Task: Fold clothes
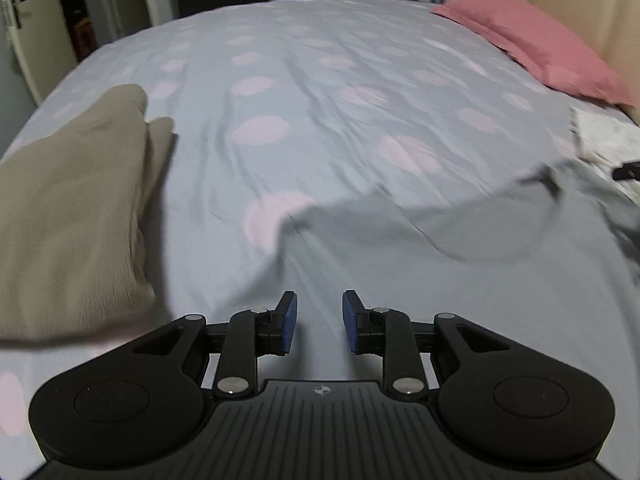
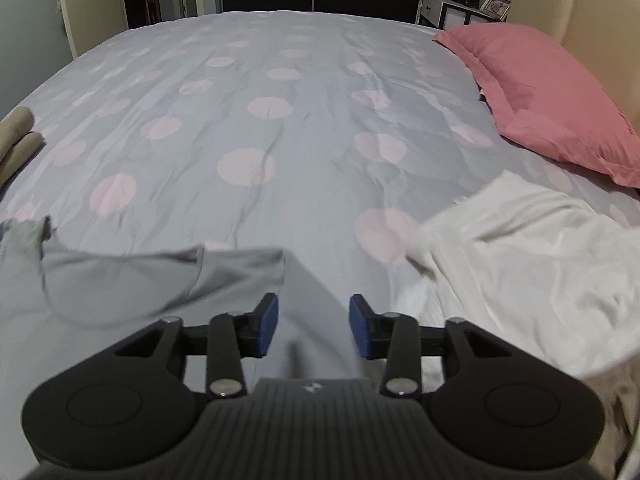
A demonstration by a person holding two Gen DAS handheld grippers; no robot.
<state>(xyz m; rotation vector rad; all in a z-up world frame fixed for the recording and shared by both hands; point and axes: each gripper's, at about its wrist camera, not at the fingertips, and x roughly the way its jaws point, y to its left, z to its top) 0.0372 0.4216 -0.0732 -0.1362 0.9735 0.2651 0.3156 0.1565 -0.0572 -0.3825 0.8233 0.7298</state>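
The grey shirt point(image 1: 460, 248) lies flat on the bed point(image 1: 304, 80) under both grippers, thin, soft, light; take it at a hem corner; left gripper point(image 1: 319, 322) and right gripper point(image 2: 313, 326) spread, holding nothing.

Both tongs point steeply down — left tongs point(image 1: 319, 322) and right tongs point(image 2: 313, 327) parted, gripping nothing.

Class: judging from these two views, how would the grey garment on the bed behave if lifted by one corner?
The grey garment would likely drape limply: its edge already lies in soft waves. It probably weighs little, being thin cloth lying nearly flat. It may slide easily on the smooth bedspread.
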